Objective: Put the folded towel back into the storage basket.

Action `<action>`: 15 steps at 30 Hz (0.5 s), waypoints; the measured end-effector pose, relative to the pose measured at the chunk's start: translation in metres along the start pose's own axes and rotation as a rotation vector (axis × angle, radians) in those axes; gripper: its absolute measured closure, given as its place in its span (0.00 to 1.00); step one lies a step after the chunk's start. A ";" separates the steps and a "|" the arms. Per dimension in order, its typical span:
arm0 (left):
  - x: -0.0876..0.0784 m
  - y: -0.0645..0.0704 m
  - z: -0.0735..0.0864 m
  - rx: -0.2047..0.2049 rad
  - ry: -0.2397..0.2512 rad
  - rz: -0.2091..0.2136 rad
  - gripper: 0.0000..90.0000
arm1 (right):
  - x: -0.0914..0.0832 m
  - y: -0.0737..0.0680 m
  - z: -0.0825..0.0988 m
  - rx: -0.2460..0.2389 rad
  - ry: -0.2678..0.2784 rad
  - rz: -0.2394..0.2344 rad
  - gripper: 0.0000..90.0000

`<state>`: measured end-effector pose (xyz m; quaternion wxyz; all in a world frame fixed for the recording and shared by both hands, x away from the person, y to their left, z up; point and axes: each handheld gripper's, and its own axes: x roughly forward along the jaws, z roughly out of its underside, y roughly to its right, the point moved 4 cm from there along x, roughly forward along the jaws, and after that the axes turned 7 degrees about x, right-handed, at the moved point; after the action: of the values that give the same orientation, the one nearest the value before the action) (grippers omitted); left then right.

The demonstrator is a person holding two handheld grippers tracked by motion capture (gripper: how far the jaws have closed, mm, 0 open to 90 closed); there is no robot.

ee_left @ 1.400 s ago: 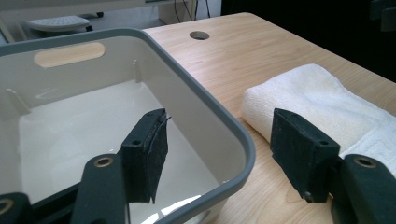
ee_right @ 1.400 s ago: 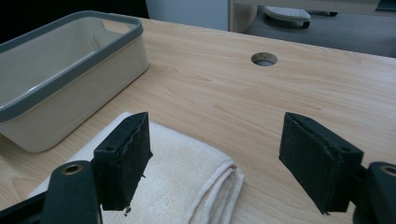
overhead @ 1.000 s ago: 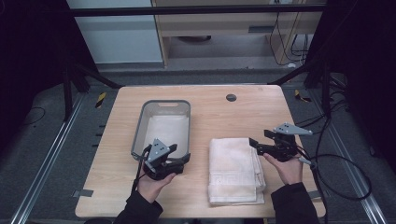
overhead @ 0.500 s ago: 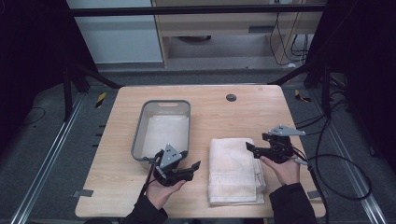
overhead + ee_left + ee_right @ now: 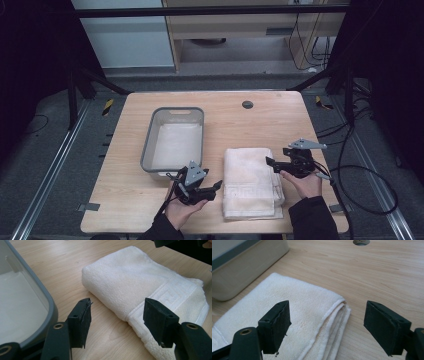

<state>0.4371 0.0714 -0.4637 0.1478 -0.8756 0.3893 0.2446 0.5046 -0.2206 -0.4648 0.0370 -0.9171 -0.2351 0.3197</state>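
The folded towel point(image 5: 251, 182) lies flat on the table point(image 5: 260, 125) just right of the grey bin point(image 5: 173, 140), its long axis running from my near edge toward the far one. My left gripper point(image 5: 216, 186) points at its near-left edge and my right gripper point(image 5: 271, 162) at its far-right edge, both close and about equally near. Both have their jaws apart with nothing between them, the right pair just having widened.
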 end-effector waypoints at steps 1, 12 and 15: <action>0.002 0.002 0.001 0.004 -0.005 0.003 0.43 | 0.001 -0.001 0.001 0.000 -0.006 -0.002 0.24; 0.019 0.014 0.008 0.019 -0.051 0.018 0.44 | 0.012 -0.002 0.008 -0.011 -0.062 0.013 0.23; 0.023 0.015 0.009 0.024 -0.059 0.019 0.43 | 0.015 -0.003 0.009 -0.015 -0.064 0.016 0.23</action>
<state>0.4367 0.0513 -0.4849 0.1673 -0.8626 0.3958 0.2670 0.5076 -0.2118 -0.4797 0.0201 -0.9086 -0.2313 0.3473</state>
